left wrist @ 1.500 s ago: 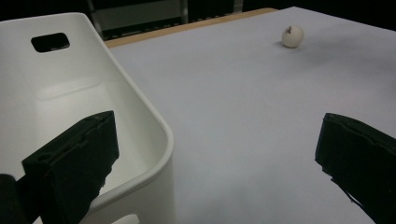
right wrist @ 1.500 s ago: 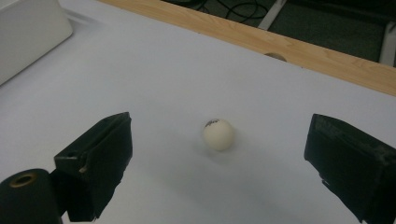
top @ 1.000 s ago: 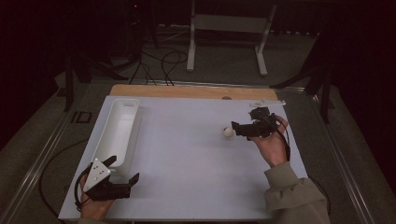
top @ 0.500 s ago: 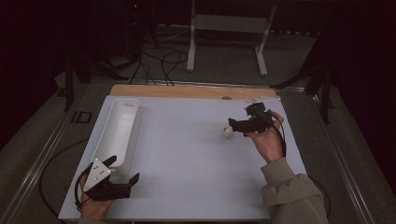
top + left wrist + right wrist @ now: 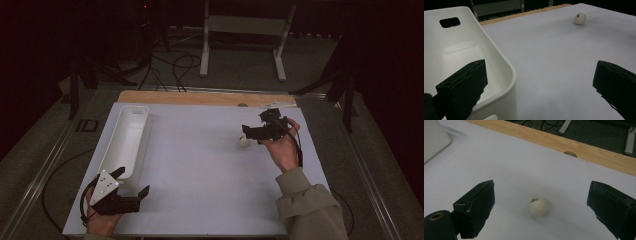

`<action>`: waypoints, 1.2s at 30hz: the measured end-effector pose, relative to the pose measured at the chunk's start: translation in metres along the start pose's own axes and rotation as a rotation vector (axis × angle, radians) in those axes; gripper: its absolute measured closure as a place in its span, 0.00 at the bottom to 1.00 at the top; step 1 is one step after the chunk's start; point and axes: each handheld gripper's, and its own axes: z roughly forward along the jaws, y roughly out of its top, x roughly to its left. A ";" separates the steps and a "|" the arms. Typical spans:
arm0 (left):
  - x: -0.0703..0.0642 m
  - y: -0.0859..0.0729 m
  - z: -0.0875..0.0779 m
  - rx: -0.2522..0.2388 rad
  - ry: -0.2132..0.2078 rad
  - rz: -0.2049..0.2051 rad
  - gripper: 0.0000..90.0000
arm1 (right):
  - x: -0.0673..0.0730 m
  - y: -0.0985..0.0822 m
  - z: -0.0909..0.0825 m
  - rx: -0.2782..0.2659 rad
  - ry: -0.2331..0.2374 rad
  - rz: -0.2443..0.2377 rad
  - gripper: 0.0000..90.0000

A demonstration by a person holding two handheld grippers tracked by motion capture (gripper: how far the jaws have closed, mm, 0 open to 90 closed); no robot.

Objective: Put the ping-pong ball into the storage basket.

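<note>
A small white ball (image 5: pixel 244 142) with a dark mark lies on the white table sheet (image 5: pixel 200 165) at the right. My right gripper (image 5: pixel 248 133) hovers just behind it, open. In the right gripper view the ball (image 5: pixel 538 206) rests on the sheet between the spread jaws of my right gripper (image 5: pixel 542 190), touching neither. My left gripper (image 5: pixel 133 181) is open at the front left, beside the near end of a long white bin (image 5: pixel 127 137). In the left gripper view my left gripper (image 5: pixel 540 75) straddles the corner of the bin (image 5: pixel 501 58), and the ball (image 5: pixel 580 18) lies far off.
A wooden strip (image 5: pixel 200 98) runs along the far edge of the table, with a round hole (image 5: pixel 570 153) in it. A metal stand (image 5: pixel 240 30) and cables are on the dark floor beyond. The bin looks empty inside.
My right gripper has shifted a little to the left, closer over the ball. The ball and my left gripper have not moved.
</note>
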 end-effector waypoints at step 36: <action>0.000 0.000 0.000 0.000 -0.001 0.002 0.00 | 0.002 -0.002 0.032 0.028 0.005 0.024 0.08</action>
